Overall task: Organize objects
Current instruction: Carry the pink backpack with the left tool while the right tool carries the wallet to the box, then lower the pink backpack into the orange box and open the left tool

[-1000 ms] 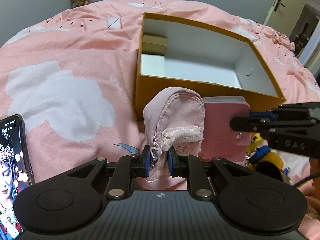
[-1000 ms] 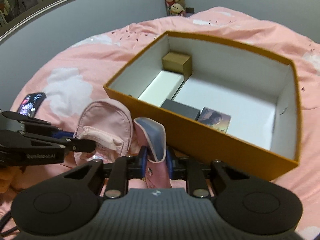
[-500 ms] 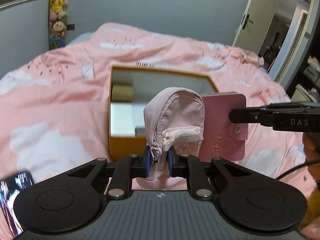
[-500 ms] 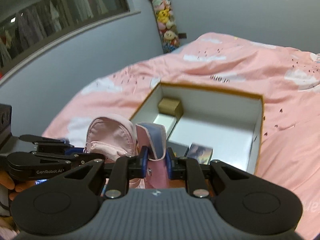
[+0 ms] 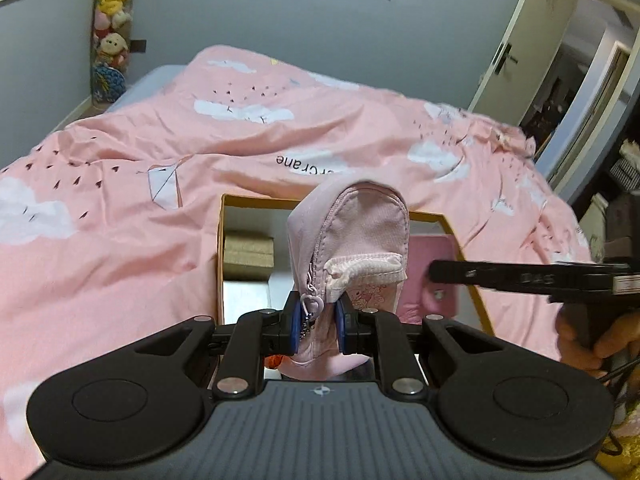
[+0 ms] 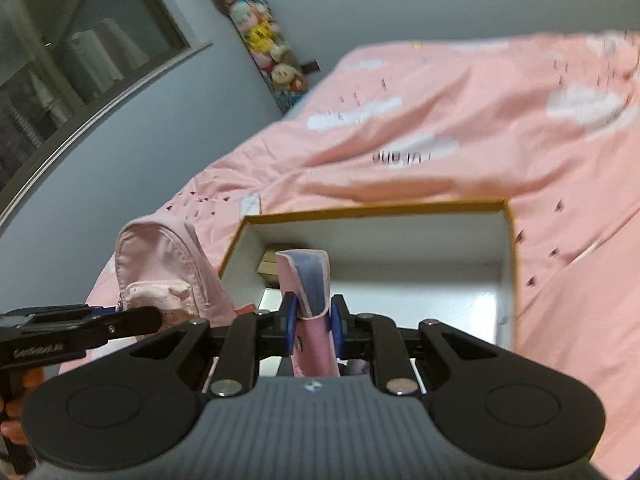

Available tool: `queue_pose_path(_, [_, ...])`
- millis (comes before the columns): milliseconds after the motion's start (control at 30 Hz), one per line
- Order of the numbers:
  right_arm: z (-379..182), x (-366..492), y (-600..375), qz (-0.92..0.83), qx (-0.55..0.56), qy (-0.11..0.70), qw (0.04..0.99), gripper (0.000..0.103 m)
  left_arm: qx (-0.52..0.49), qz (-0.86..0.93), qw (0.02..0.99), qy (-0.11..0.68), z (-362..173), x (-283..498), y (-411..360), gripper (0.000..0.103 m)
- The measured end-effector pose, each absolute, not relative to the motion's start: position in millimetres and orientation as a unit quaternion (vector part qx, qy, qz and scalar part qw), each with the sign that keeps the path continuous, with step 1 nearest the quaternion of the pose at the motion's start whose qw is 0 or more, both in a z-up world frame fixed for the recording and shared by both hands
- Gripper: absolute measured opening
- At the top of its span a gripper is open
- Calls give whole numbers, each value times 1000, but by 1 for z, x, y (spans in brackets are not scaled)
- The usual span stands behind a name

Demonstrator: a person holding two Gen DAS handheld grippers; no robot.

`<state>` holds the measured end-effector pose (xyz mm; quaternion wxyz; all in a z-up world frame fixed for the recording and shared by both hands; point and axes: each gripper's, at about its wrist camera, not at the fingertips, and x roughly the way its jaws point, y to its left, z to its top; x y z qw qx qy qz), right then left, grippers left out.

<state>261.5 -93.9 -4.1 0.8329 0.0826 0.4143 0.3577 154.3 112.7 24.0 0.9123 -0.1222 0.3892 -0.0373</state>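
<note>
1. Pink fabric fills my left gripper [image 5: 317, 326]: its blue pads are pressed together on the lower end of the small pink pouch [image 5: 352, 240], which stands upright above the jaws with its zipper and a heart-shaped pull [image 5: 311, 303] facing me.
2. On my right gripper [image 6: 313, 326], the blue pads are clamped on the pink card wallet [image 6: 306, 280], held edge-on and upright, its bluish inner lining showing at the top.
3. Both items are held in the air above the near side of the orange box [image 5: 219, 248], side by side; in the left wrist view the wallet [image 5: 434, 256] sits just right of the pouch, and in the right wrist view the pouch [image 6: 168, 268] sits left of the wallet.
4. I see the box [image 6: 360, 212] open, white inside, resting on the pink bedspread [image 5: 120, 200] with its cloud print. A brown carton [image 5: 248, 252] sits in its far left corner, with a white box [image 5: 244, 298] in front of it.
5. Beyond the bed, a hanging column of plush toys [image 5: 110, 20] is against the grey wall, and a door [image 5: 532, 40] stands at the right.
6. A hand [image 5: 596, 336] grips the right gripper's handle at the edge of the left wrist view.
</note>
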Motion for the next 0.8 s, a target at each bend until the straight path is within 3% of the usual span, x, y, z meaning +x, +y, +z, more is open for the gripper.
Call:
queue_pose_path(367, [-86, 339, -35, 346, 137, 520, 769, 18, -120, -40, 893, 431, 4, 207, 133, 19])
queue_pose_path(667, [-121, 364, -15, 343, 141, 553, 747, 18, -146, -45, 877, 456, -18, 226, 144, 19])
queue_pose_path(800, [-127, 367, -10, 325, 116, 560, 753, 25, -157, -43, 872, 462, -22, 230, 147, 19])
